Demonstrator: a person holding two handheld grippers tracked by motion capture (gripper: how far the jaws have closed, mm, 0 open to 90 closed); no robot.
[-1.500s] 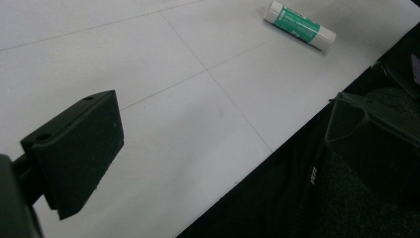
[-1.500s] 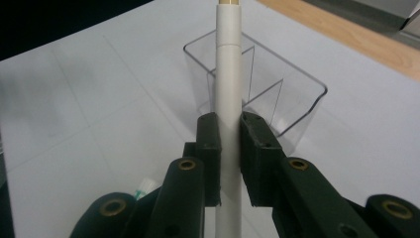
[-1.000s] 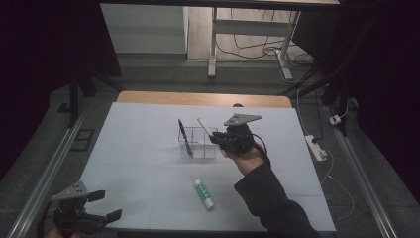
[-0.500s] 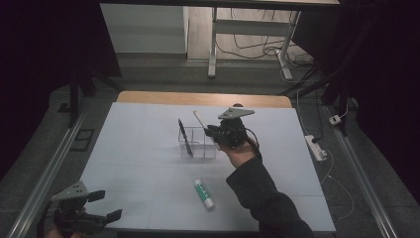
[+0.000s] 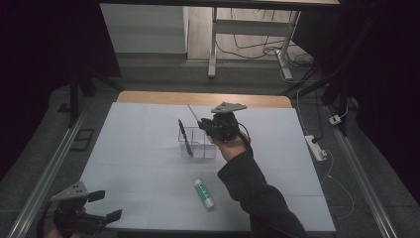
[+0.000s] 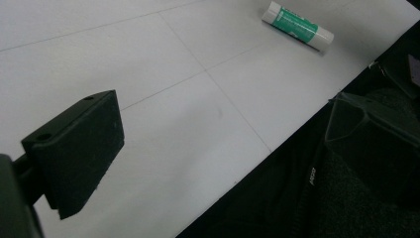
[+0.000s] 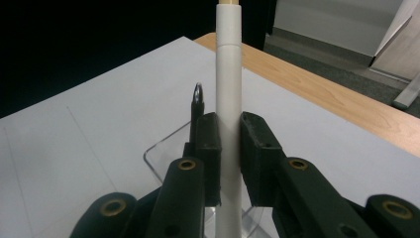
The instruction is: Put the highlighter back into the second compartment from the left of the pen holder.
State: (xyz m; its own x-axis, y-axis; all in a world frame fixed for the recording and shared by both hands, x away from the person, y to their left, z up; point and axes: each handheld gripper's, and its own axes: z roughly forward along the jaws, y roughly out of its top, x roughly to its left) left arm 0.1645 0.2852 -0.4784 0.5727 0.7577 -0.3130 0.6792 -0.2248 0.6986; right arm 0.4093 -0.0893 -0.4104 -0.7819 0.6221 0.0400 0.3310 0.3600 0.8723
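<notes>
The right gripper [image 5: 210, 125] hangs over the clear holder [image 5: 198, 144] near the middle of the white table [image 5: 138, 148], gripping a white pen [image 5: 194, 113] that slants toward 11 o'clock. A black pen [image 5: 184, 136] stands in the holder. A green glue stick [image 5: 204, 193] lies at 6 o'clock from it. The left gripper [image 5: 101, 206] rests at 7 o'clock, jaws apart.

High view: fixed above the near side, looking forward and down over the whole desk [image 5: 148, 148] from far off, floor beyond.

Left gripper view: low at the desk's near left corner, close to the surface, facing across toward the glue stick [image 6: 297, 26], also seen in the high view [image 5: 204, 193].

Right gripper view: very close behind the white pen [image 7: 229, 99], facing over the clear box [image 7: 163, 153] to the desk's wooden far edge; same box mid-desk from above [image 5: 198, 144].
</notes>
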